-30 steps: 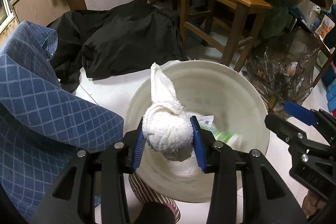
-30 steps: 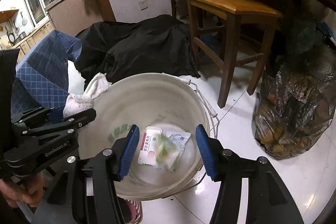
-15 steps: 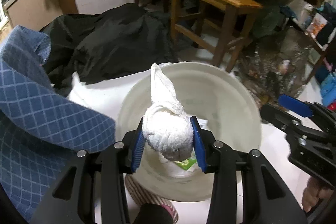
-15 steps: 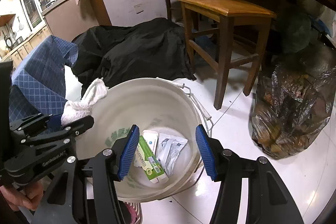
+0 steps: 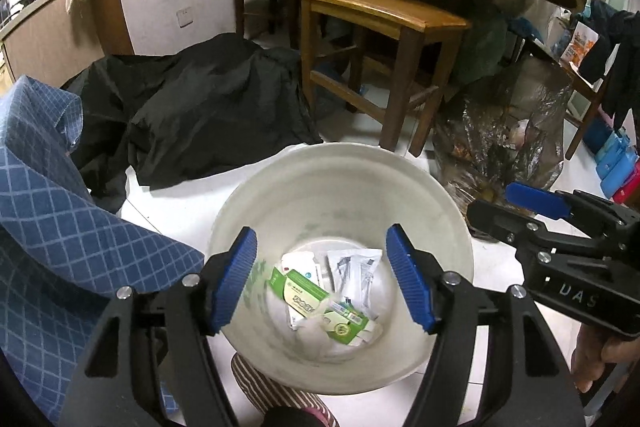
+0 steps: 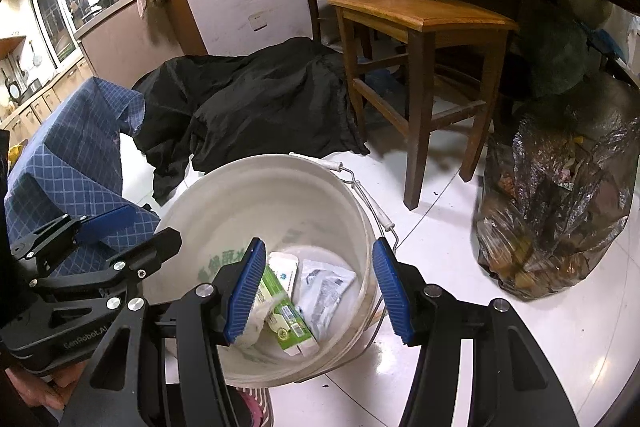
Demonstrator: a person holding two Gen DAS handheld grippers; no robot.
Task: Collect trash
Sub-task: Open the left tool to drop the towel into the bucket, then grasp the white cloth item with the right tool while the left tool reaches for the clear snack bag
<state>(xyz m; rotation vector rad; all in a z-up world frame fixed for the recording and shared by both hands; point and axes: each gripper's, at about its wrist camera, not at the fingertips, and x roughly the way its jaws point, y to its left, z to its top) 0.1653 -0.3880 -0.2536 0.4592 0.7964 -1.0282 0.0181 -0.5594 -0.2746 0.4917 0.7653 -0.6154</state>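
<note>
Two grippers hang over the mouth of a white bucket (image 5: pixel 404 183). The left gripper (image 5: pixel 325 279) has its blue pads (image 5: pixel 234 279) coming apart, jaws opening with nothing between them; the right gripper (image 6: pixel 318 293) holds its jaws spread and empty above the same opening. At the bottom of the bucket lies the collected trash: a green-and-white carton (image 5: pixel 302 293), a second small green box (image 5: pixel 344 323), a white sachet with grey print (image 5: pixel 354 275), and a blurred white cloth wad (image 6: pixel 256 323) low against the near wall. The bucket's wire handle (image 6: pixel 376 211) hangs down its right side. Beyond the bucket, black fabric (image 5: pixel 208 115) is heaped on the white tile floor (image 6: pixel 480 307), with blue checked cloth (image 5: pixel 52 219) on the left. A wooden stool (image 6: pixel 420 23) stands behind, and a full translucent rubbish bag (image 6: pixel 552 211) sits to the right of it.
</note>
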